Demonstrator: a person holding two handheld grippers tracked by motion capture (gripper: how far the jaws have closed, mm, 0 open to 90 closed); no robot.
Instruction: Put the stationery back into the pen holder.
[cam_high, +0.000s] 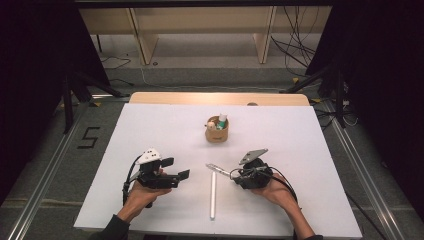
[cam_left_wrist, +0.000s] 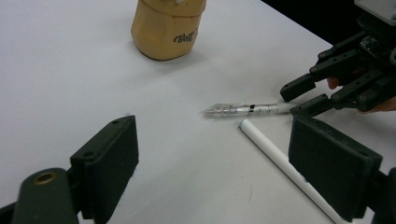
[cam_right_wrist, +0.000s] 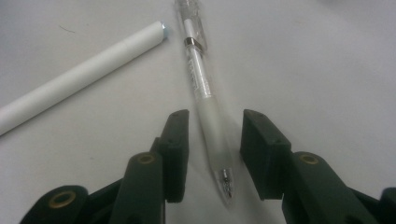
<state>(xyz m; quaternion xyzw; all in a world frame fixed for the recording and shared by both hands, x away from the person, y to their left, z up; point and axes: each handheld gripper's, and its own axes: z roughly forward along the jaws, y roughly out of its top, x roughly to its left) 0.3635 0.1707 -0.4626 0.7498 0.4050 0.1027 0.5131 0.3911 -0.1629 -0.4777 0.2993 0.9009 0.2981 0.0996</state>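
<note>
High view: right gripper (cam_high: 231, 174) straddles the tip end of a clear pen (cam_high: 218, 170) on the table (cam_high: 150, 125), just left of its hand; white tube (cam_high: 213, 195) beside it, cup (cam_high: 217, 129) farther back. Left gripper view: left gripper (cam_left_wrist: 212, 163) gapes wide, empty. Right gripper view: jaws narrowed around the pen's grip section, pads not touching yet. Step: grasp. Next: close fully, lift. Pen's long axis runs along the jaws, tip toward the camera.

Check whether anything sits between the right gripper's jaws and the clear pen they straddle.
Nothing visible does. The clear pen lies on the table between the right gripper's jaws, with bare gaps on both sides of its frosted grip. The white tube lies apart to one side, outside the jaws.
</note>
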